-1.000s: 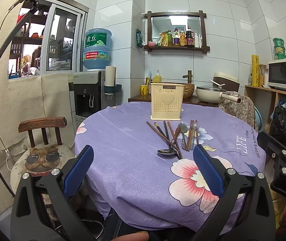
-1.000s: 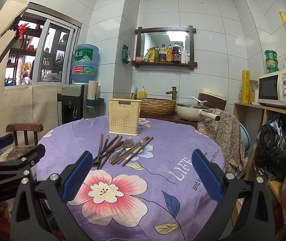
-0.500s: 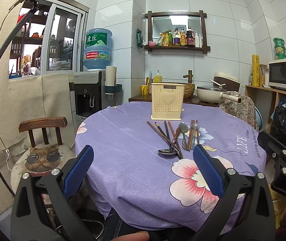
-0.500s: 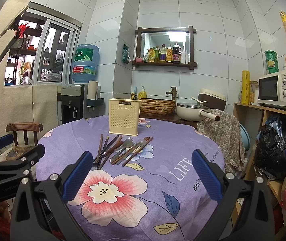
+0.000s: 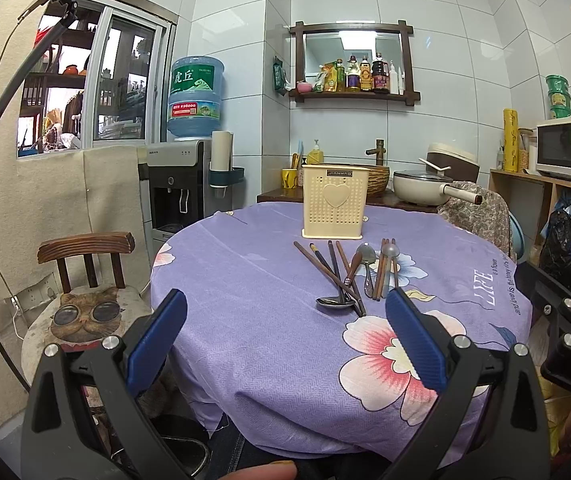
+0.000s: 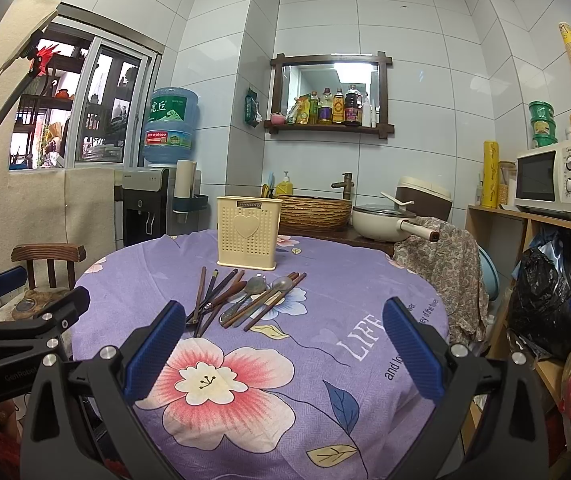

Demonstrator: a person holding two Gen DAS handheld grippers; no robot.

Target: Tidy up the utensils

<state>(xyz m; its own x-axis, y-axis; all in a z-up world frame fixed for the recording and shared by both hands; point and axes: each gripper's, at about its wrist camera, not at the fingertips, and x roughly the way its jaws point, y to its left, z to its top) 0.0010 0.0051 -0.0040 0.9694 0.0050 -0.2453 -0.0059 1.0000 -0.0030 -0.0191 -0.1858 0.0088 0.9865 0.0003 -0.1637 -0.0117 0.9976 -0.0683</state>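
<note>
A loose pile of dark chopsticks [image 5: 327,270] [image 6: 210,295] and metal spoons [image 5: 366,258] [image 6: 255,286] lies mid-table on the purple floral cloth. Behind the pile stands a cream perforated utensil holder [image 5: 334,201] [image 6: 248,233] with a heart on its front, upright. My left gripper [image 5: 285,338] hovers open near the table's front edge, short of the pile, with nothing between its fingers. My right gripper [image 6: 283,346] is open too, over the pink flower print, also holding nothing.
A round table [image 5: 245,280] carries the purple cloth. A wooden chair with a cat cushion [image 5: 85,312] stands at the left. Behind the table are a water dispenser [image 5: 181,188], a counter with a pot [image 5: 425,192], and shelves with a microwave [image 6: 545,184] at the right.
</note>
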